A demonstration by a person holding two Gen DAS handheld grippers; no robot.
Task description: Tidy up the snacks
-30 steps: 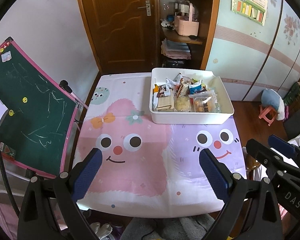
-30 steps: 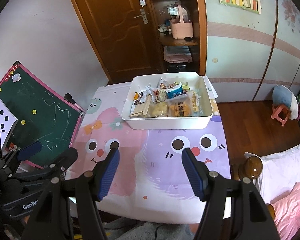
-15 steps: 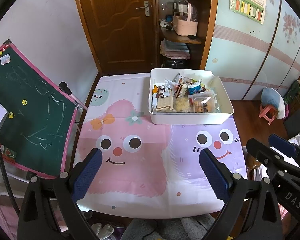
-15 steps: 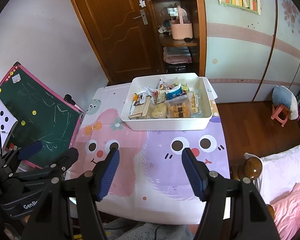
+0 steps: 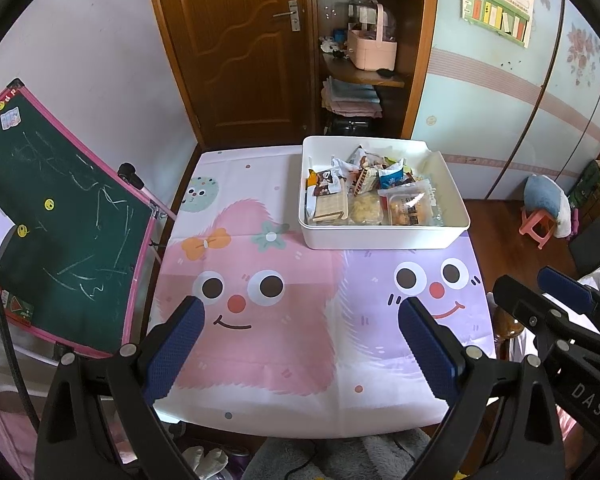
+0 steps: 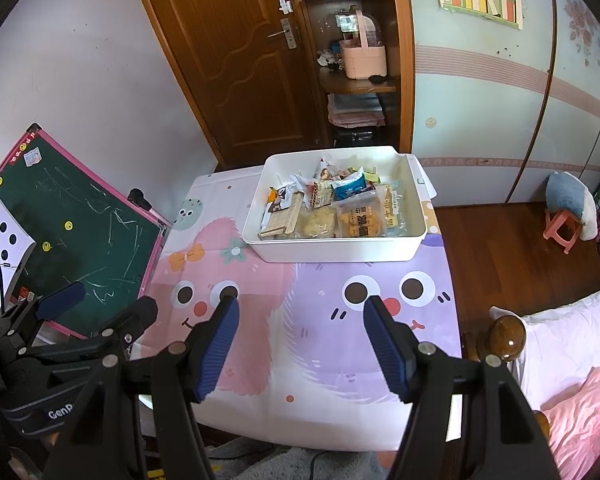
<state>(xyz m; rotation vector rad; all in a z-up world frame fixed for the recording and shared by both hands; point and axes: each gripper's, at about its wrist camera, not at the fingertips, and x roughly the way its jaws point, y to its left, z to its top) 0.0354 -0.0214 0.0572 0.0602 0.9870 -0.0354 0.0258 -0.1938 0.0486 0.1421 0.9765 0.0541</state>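
Observation:
A white bin stands at the far right of a table with a cartoon cloth. It holds several wrapped snacks, packed side by side. My left gripper is open and empty, held above the table's near edge. My right gripper is also open and empty, above the near edge, to the right of the left one. Both are well short of the bin. The right gripper's fingers show at the right of the left wrist view.
A green chalkboard with a pink frame leans at the table's left side. A wooden door and shelves with a pink basket stand behind. A bedpost knob and pink bedding are at the right.
Both views have shifted only slightly; the bin and the snacks stay where they were. Both grippers stay open.

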